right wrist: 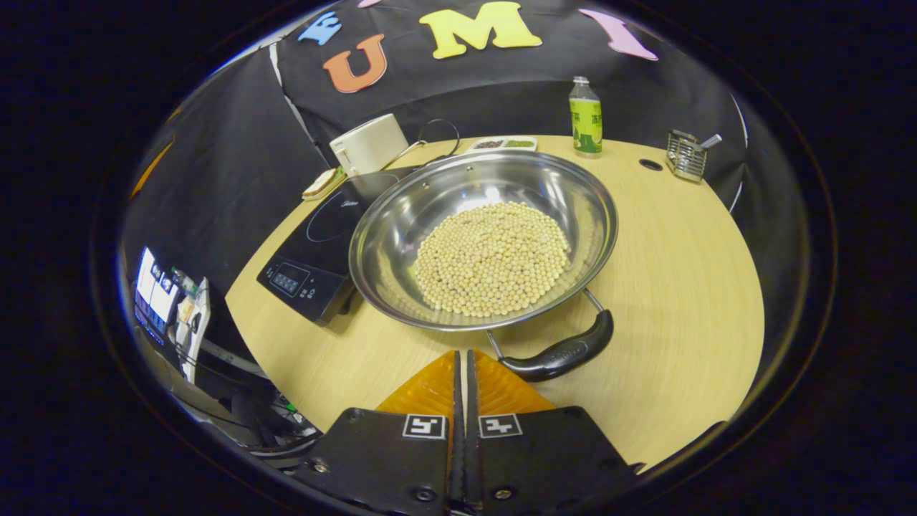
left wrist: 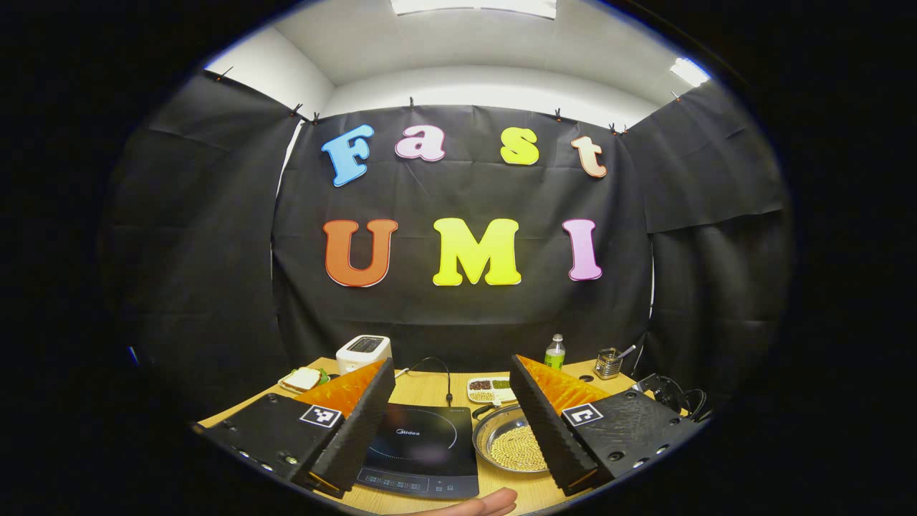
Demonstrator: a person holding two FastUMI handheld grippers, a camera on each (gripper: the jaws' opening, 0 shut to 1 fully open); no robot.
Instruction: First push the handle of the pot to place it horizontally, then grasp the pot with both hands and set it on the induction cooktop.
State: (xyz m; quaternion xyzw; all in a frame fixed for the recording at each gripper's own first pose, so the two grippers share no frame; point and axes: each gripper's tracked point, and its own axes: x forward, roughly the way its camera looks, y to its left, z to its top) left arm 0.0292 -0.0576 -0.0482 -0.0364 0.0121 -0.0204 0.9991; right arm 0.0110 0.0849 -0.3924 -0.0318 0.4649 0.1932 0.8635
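Left tool [left wrist: 453, 419] spread wide, holding nothing, raised above the cooktop [left wrist: 423, 448]. Pot [right wrist: 483, 240] of beans on the surface, just right of the cooktop, rim overlapping it. Right tool [right wrist: 462, 369] closed, empty, tips beside the pot's handle [right wrist: 562, 355].

Pot [left wrist: 510, 443] half behind orange finger [left wrist: 551, 401]

Walls: black cloth [left wrist: 215, 251] hangs on three sides, pinned with clips along the top.
Upper wall: white [left wrist: 494, 86].
Ceiling: white, with light panels [left wrist: 473, 6].
Desk: pale wood [right wrist: 680, 272], rounded edge.
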